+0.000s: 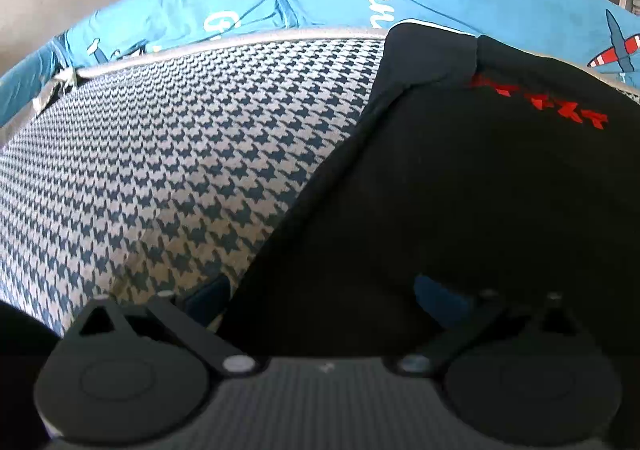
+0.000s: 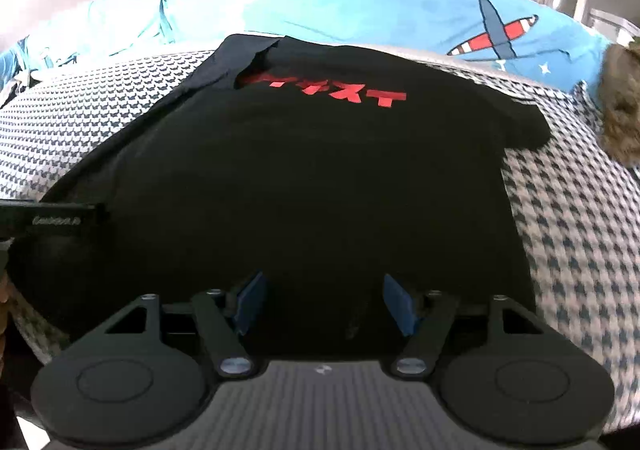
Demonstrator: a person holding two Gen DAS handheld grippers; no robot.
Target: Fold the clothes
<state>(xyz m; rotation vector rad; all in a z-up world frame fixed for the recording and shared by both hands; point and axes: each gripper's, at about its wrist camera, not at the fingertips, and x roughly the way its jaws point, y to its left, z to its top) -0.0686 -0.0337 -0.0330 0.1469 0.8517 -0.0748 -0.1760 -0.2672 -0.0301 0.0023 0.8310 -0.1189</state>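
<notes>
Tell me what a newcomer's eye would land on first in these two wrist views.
First comes the black T-shirt with red lettering, spread across the houndstooth cover in the middle of the right wrist view. Behind it lies the bright blue sheet, printed with a red and white aeroplane. Nearest the lens, the right gripper hangs over the shirt's near hem, jaws apart, and the left gripper sits at its left edge.

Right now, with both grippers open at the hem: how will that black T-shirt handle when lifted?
Probably floppy: the black T-shirt lies flat on the houndstooth cloth, one sleeve already creased over. Likely light, since it looks like thin fabric. A one-corner lift would likely bunch it; the right gripper and left gripper, both open, should probably lift together.
</notes>
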